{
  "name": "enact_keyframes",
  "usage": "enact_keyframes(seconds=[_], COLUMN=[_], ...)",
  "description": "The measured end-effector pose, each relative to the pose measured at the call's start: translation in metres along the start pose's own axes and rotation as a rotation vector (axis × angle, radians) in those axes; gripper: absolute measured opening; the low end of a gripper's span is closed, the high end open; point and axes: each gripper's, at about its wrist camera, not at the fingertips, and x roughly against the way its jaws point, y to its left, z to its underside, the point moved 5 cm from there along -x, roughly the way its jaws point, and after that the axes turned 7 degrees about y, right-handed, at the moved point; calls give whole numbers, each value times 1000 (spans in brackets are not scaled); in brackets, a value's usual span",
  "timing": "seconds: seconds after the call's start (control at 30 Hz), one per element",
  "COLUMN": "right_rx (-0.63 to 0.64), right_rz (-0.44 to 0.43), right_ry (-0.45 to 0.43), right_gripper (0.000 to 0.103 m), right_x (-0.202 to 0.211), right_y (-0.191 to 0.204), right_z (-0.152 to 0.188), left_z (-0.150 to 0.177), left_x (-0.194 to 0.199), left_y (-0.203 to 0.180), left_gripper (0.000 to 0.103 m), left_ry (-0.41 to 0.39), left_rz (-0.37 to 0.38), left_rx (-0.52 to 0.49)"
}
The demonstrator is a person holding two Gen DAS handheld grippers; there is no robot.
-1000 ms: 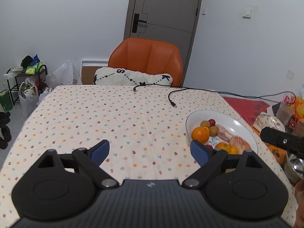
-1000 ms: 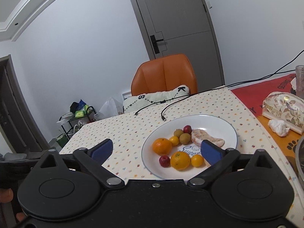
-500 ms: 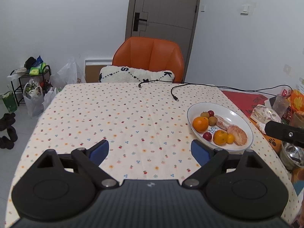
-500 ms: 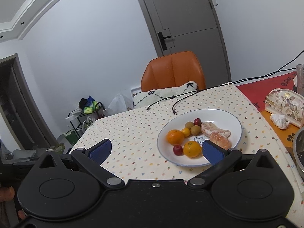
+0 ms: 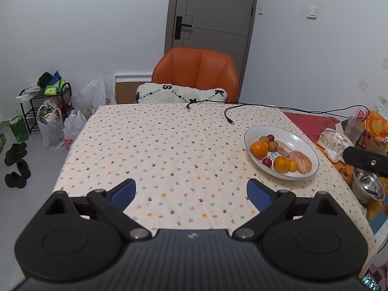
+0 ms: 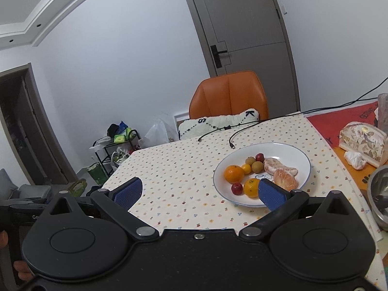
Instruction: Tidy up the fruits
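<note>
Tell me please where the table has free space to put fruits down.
The tablecloth is bare from the plate across to the far side edge, and from the cables down to the left gripper. It is crowded beyond the plate: a tissue box, a steel bowl.

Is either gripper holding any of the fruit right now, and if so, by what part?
Nothing is held. The left gripper and right gripper are both open and empty; all fruit sits in the white plate.
</note>
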Motion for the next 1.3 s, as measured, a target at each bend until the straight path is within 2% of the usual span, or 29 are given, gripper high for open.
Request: enact_keyframes(seconds=[0.37,0.67,1.3], right_rx=[47,81,81], right_rz=[-18,-24,-30], right_ry=[-11,-29,-23], right_gripper=[103,103,103], right_x=[27,44,42], right_y=[19,32,31], right_z=[-3,-7,-6], left_z=[3,2,2], left_x=[32,57,58], left_y=[15,18,17], left_gripper=[99,103,103], left_ry=[-22,-59,-55], left_rz=[-16,-38,-34], left_rx=[27,3,-7])
